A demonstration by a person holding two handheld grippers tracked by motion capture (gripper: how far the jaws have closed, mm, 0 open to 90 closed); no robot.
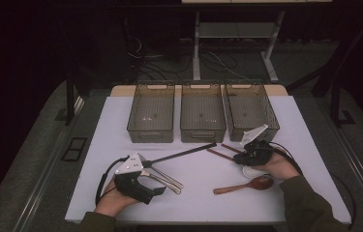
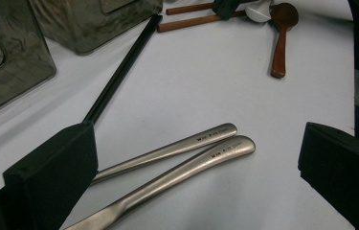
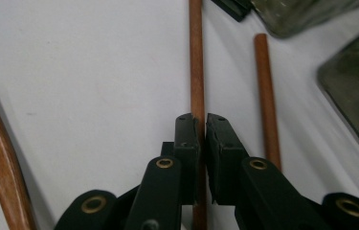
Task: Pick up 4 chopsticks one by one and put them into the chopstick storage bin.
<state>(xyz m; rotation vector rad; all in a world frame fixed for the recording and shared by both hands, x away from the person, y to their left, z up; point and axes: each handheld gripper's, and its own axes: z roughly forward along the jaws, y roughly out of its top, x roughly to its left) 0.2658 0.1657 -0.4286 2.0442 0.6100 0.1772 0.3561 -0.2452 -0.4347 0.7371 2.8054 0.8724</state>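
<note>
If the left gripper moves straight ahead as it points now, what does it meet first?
Probably the two metal utensil handles lying between the open jaws of the left gripper; farther along, the wooden spoon, though depth is unclear.

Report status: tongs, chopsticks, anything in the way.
Right tongs shut on one wooden chopstick; its twin lies free alongside. Left tongs open over two metal handles. Nothing in the way.

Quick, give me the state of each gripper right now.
Left gripper: open, jaws wide apart over the two metal handles, holding nothing.
Right gripper: shut on one wooden chopstick; the second chopstick lies free beside it.
</note>
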